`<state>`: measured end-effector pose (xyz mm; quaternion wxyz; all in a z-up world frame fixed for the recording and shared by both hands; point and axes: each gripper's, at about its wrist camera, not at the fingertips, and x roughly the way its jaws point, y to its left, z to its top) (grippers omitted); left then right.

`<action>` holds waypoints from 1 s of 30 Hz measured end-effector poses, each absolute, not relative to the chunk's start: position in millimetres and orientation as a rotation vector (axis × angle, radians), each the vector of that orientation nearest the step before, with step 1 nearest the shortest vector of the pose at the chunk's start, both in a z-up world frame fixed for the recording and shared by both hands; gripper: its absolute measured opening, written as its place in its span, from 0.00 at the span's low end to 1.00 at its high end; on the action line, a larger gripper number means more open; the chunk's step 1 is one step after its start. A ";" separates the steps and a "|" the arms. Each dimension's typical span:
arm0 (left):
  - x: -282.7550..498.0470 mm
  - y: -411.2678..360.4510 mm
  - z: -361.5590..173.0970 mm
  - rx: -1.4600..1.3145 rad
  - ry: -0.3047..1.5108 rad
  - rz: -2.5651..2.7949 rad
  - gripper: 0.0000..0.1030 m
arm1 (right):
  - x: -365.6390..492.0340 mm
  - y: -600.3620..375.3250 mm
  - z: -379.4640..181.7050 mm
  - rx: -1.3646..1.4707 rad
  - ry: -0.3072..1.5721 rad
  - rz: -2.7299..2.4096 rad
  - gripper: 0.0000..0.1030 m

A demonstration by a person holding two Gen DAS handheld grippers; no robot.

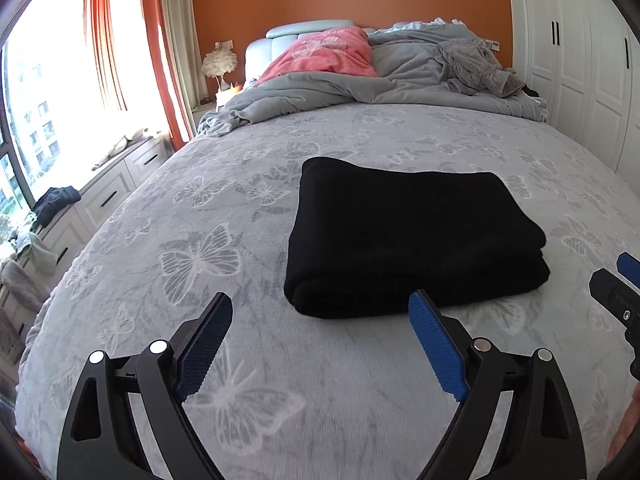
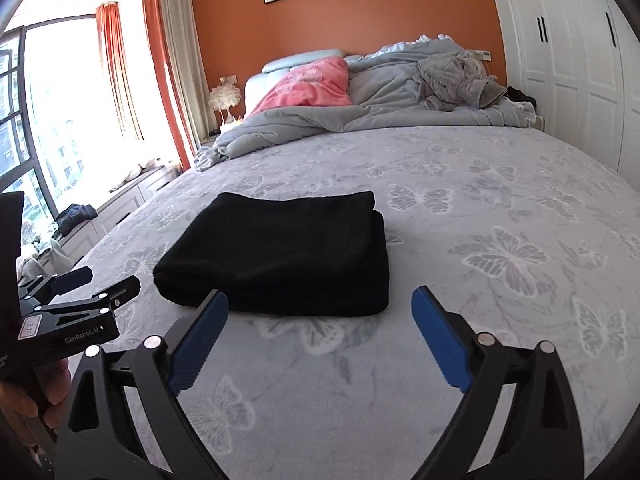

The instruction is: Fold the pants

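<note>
The black pants (image 1: 412, 236) lie folded in a thick flat rectangle on the grey butterfly bedspread (image 1: 208, 208); they also show in the right wrist view (image 2: 288, 252). My left gripper (image 1: 322, 304) is open and empty, just in front of the pants' near edge, its right fingertip close to the fabric. My right gripper (image 2: 320, 300) is open and empty, in front of the pants' near right corner. The right gripper shows at the right edge of the left wrist view (image 1: 616, 292); the left gripper shows at the left of the right wrist view (image 2: 96, 284).
A crumpled grey duvet (image 1: 400, 80), a pink pillow (image 1: 328, 56) and a grey garment (image 1: 472, 64) lie at the head of the bed. A window bench with clothes (image 1: 56, 200) runs along the left. White wardrobes (image 1: 580, 48) stand on the right.
</note>
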<state>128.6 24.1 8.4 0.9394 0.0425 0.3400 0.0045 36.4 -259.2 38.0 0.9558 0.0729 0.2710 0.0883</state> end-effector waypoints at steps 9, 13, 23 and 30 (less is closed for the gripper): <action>41.8 25.3 7.0 0.092 0.619 0.018 0.85 | -29.1 -254.3 13.6 0.048 0.547 0.127 0.95; 27.1 27.0 -6.4 0.062 0.551 0.022 0.85 | -38.9 -250.2 -4.4 0.029 0.548 0.114 0.95; 27.3 24.8 -40.4 0.051 0.521 0.039 0.85 | -45.0 -245.0 -13.9 0.053 0.554 0.074 0.95; 27.8 30.8 -45.9 0.008 0.540 0.017 0.85 | -43.0 -245.3 -23.4 0.042 0.571 0.018 0.95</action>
